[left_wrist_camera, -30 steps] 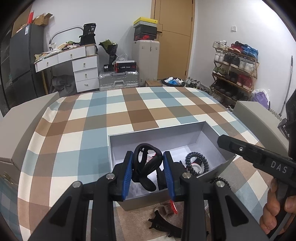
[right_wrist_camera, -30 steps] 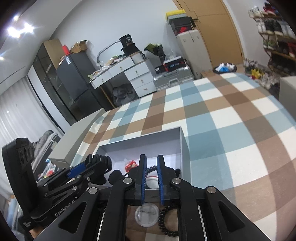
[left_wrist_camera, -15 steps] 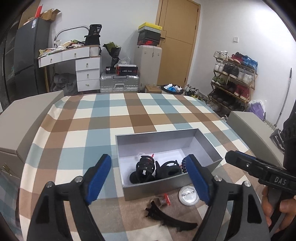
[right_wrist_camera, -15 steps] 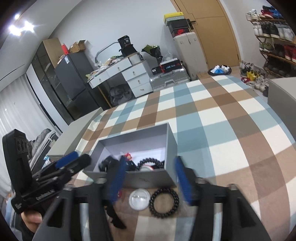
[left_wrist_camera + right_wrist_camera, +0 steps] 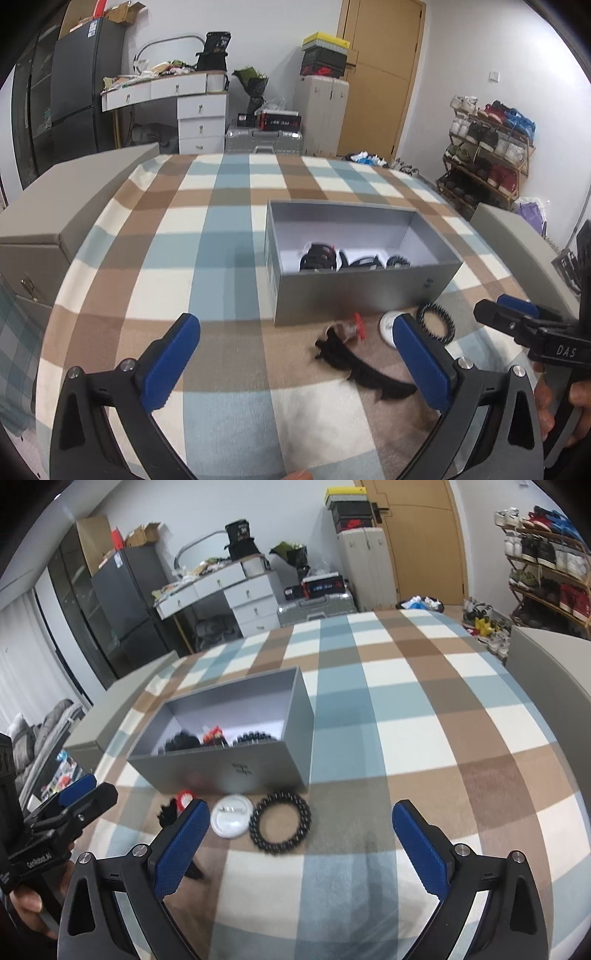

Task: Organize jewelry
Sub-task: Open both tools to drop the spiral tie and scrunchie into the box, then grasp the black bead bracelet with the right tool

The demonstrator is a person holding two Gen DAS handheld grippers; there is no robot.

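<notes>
Nearest you, both tools have changed. Your left gripper [image 5: 295, 354], which a second ago was pinched around a black hair claw over the box, now stands wide with nothing between its blue pads. Your right gripper [image 5: 297, 838], narrow a second ago, is also spread wide and empty. Both have drawn back toward you, away from the box.

Just beyond the fingers, four pieces lie on the checked blue, brown and cream blanket [image 5: 424, 738]: a long black toothed hair clip [image 5: 365, 373], a small red-and-clear trinket [image 5: 351, 328], a round white pin badge [image 5: 232, 815] and a black beaded bracelet [image 5: 280, 822] just right of it.

Farther off sits the open grey cardboard box [image 5: 354, 295], holding black hair claws and a beaded band. So one piece looks freshly delivered, and four remain outside.
</notes>
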